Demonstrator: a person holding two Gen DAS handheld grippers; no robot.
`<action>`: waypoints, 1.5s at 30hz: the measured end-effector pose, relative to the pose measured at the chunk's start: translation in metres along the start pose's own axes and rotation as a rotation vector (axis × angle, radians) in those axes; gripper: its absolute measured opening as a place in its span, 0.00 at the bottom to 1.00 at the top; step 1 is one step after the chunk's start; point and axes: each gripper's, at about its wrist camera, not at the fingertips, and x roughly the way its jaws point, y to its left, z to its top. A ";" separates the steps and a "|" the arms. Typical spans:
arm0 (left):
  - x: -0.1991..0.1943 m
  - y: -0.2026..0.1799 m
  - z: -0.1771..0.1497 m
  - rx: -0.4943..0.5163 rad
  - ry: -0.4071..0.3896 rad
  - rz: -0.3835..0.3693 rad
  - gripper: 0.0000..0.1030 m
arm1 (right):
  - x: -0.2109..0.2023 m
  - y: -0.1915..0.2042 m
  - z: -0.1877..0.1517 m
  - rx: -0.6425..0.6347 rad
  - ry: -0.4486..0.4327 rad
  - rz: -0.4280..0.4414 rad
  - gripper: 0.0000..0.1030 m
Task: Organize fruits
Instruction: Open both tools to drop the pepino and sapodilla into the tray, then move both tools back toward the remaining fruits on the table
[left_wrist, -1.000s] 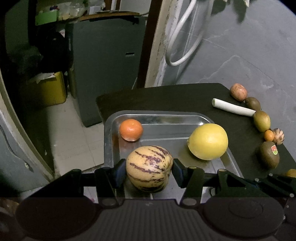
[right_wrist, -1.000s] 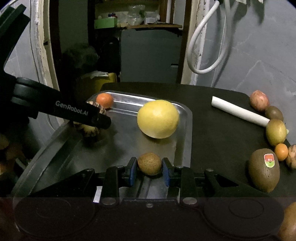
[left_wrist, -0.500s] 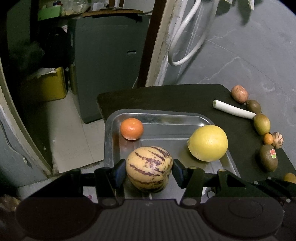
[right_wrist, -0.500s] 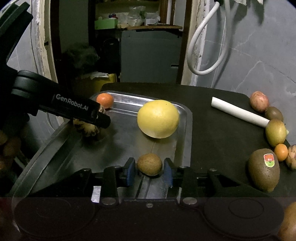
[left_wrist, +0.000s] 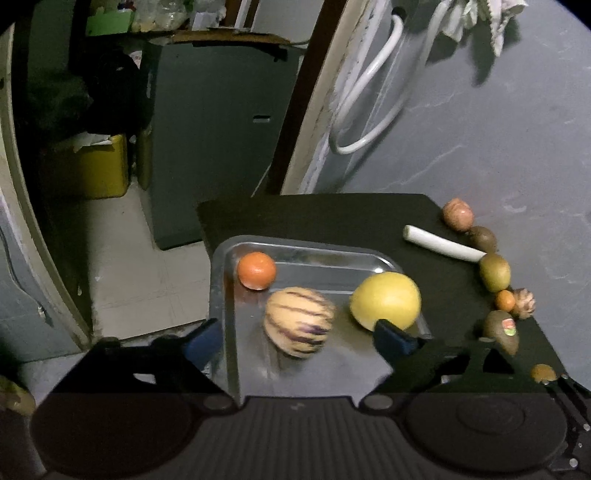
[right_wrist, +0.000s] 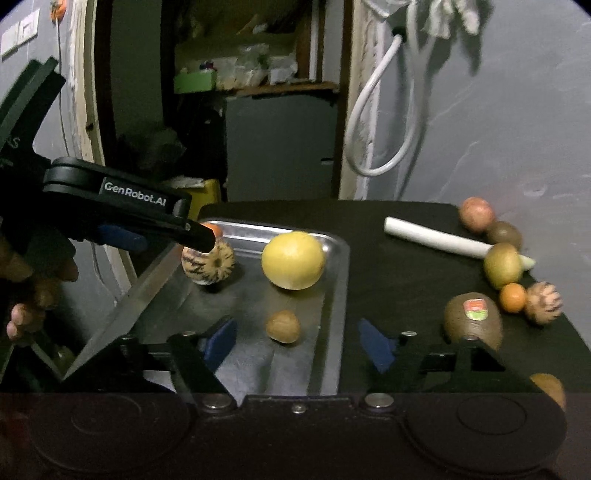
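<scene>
A metal tray (left_wrist: 317, 251) (right_wrist: 338, 280) on a black table holds an orange (left_wrist: 256, 270), a striped cream melon (left_wrist: 299, 321) (right_wrist: 208, 263), a large yellow citrus (left_wrist: 385, 305) (right_wrist: 293, 260) and a small brown fruit (right_wrist: 283, 326). My left gripper (left_wrist: 295, 341) is open, jaws wide either side of the striped melon, which lies free on the tray. My right gripper (right_wrist: 297, 345) is open, just behind the small brown fruit. The left gripper's body (right_wrist: 122, 206) shows at the left in the right wrist view.
Loose fruits line the table's right side: a stickered kiwi (right_wrist: 473, 321), a small orange (right_wrist: 512, 297), a striped nut-like fruit (right_wrist: 543, 302), a green-yellow fruit (right_wrist: 503, 265), a brown one (right_wrist: 504, 232), a reddish one (right_wrist: 476, 214). A white stick (right_wrist: 436, 238) lies there. Grey wall behind.
Both grippers opened and drew back. The striped melon and the small brown fruit were let go and now rest on the tray.
</scene>
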 end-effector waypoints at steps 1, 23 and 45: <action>-0.005 -0.003 -0.001 0.005 -0.006 -0.003 0.97 | -0.008 -0.002 -0.001 0.006 -0.008 -0.005 0.83; -0.035 -0.113 -0.068 0.337 0.127 -0.198 0.99 | -0.158 -0.081 -0.101 0.272 0.074 -0.350 0.99; -0.033 -0.201 -0.131 0.552 0.202 -0.304 0.99 | -0.225 -0.152 -0.145 0.308 0.205 -0.475 0.99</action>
